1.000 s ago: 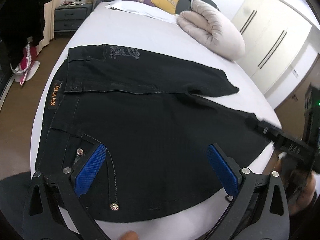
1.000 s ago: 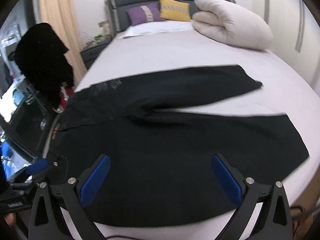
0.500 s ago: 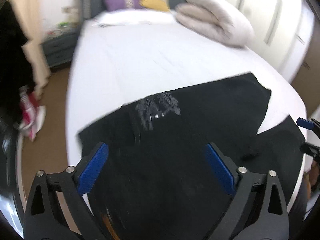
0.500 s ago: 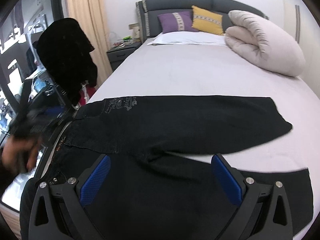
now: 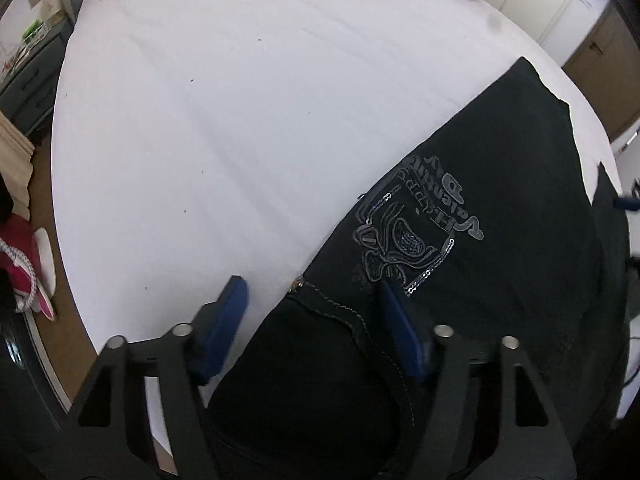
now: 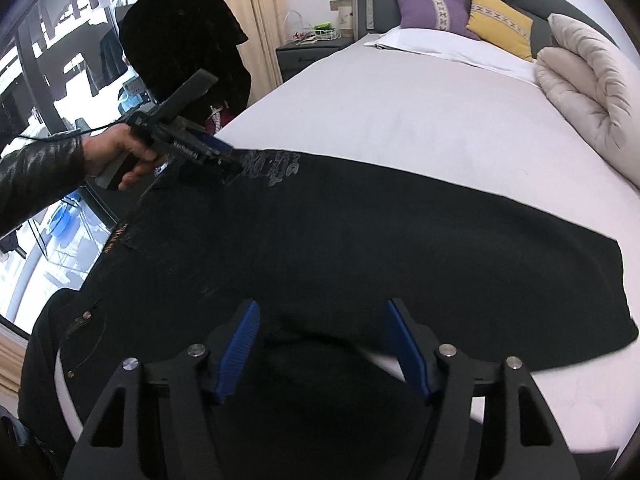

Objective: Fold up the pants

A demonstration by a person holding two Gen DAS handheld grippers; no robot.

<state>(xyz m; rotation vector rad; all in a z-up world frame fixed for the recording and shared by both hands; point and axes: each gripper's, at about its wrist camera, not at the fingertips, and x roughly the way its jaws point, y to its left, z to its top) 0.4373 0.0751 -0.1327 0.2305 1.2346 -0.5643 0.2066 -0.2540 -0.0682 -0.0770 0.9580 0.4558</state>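
Both of my grippers have swung across the bed since a second ago, away from the near leg: my left gripper [image 5: 314,320] now hangs over the far corner of the waistband, and my right gripper [image 6: 322,350] sits low over the fork between the legs. Their jaws have just been closing from wide and now stand about half open. On the left, the waistband edge lies between the pads, but I cannot tell whether they press it yet. On the right, dark cloth lies under the gap, nothing pinched. I judge I am taking the far side at two spots so that leg can be laid over the near one.

The pants [image 6: 360,236] lie flat across the white bed [image 5: 240,120], waist toward the window side, legs spread apart. They are black denim with pale stitching, a grey sequinned emblem [image 5: 416,232] by the far hip and studs at the near pocket.
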